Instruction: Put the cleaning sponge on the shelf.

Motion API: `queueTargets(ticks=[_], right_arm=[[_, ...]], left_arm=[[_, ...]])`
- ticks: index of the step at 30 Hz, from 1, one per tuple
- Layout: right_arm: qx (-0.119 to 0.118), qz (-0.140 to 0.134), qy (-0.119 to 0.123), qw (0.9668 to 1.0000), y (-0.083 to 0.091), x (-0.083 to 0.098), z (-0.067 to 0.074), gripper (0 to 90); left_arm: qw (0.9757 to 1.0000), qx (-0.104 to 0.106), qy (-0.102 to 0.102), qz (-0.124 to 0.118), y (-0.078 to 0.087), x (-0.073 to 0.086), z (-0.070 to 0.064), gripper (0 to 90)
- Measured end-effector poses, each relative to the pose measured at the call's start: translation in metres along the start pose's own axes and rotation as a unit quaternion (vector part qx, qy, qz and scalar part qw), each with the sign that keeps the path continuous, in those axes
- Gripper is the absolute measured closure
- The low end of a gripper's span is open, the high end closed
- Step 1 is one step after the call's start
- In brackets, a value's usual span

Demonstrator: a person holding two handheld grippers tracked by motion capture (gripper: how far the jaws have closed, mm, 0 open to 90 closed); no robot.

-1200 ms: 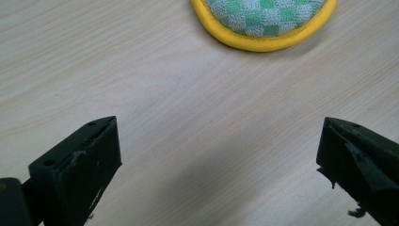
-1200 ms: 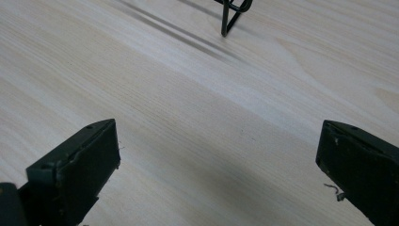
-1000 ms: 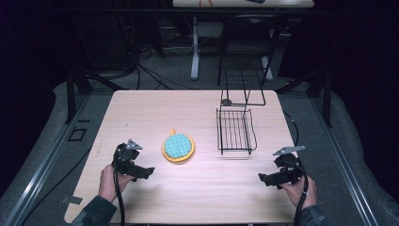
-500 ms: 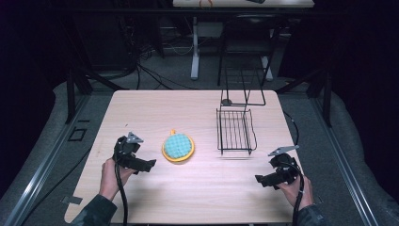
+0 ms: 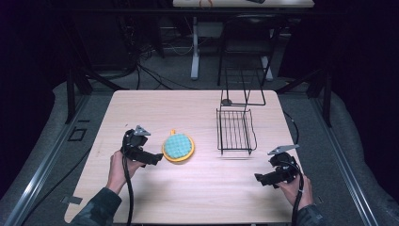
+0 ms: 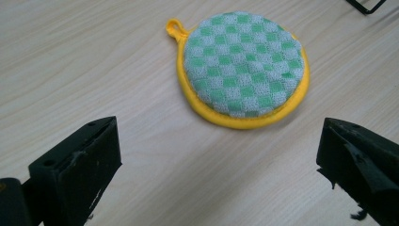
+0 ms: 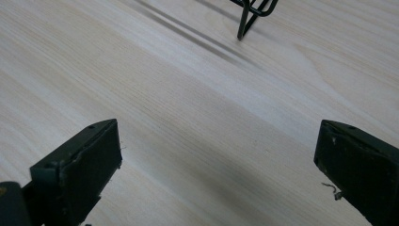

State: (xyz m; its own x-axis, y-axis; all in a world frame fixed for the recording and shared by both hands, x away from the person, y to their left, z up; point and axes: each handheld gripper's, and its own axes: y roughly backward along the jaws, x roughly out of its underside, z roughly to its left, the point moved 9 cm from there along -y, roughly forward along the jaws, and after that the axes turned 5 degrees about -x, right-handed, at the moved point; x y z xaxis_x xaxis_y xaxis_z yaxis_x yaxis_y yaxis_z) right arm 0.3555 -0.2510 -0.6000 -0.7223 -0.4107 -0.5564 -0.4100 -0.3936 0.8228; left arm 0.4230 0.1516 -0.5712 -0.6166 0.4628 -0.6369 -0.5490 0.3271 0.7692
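Observation:
A round pot holder (image 5: 179,147) with a green-and-grey checked face, yellow rim and small loop lies flat on the wooden table (image 5: 188,108). In the left gripper view the pot holder (image 6: 242,68) sits just ahead of the wide-apart jaws. My left gripper (image 5: 154,159) is open, just left of the pot holder and not touching it. My right gripper (image 5: 259,179) is open near the table's front right, over bare wood. A black wire rack (image 5: 235,129) stands right of centre; one rack foot (image 7: 244,21) shows in the right gripper view.
A second black wire frame (image 5: 242,87) stands behind the rack at the table's far edge. Table legs and cables lie on the dark floor beyond. Bare wood stretches between the two grippers along the front.
My left gripper has moved right, closer to the pot holder. My right gripper has shifted slightly left and toward the front edge. Both stay open.

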Motion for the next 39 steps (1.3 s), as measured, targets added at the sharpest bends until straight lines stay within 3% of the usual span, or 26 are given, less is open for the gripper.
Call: queueTargets(ticks=[13, 26, 39], right_arm=[[-0.006, 0.005, 0.012, 0.9999, -0.003, -0.002, 0.003, 2.0], [-0.02, 0.018, 0.011, 0.9996, -0.008, 0.001, 0.004, 2.9], [-0.023, 0.016, 0.01, 0.9996, -0.004, 0.006, 0.005, 4.1]], left_arm=[[1.0, 0.0, -0.009, 0.0, -0.023, -0.023, -0.003, 0.0], [0.9999, 0.012, 0.004, 0.003, -0.041, -0.034, -0.005, 0.3], [0.9998, 0.011, -0.001, 0.017, -0.063, -0.041, -0.01, 4.3]])
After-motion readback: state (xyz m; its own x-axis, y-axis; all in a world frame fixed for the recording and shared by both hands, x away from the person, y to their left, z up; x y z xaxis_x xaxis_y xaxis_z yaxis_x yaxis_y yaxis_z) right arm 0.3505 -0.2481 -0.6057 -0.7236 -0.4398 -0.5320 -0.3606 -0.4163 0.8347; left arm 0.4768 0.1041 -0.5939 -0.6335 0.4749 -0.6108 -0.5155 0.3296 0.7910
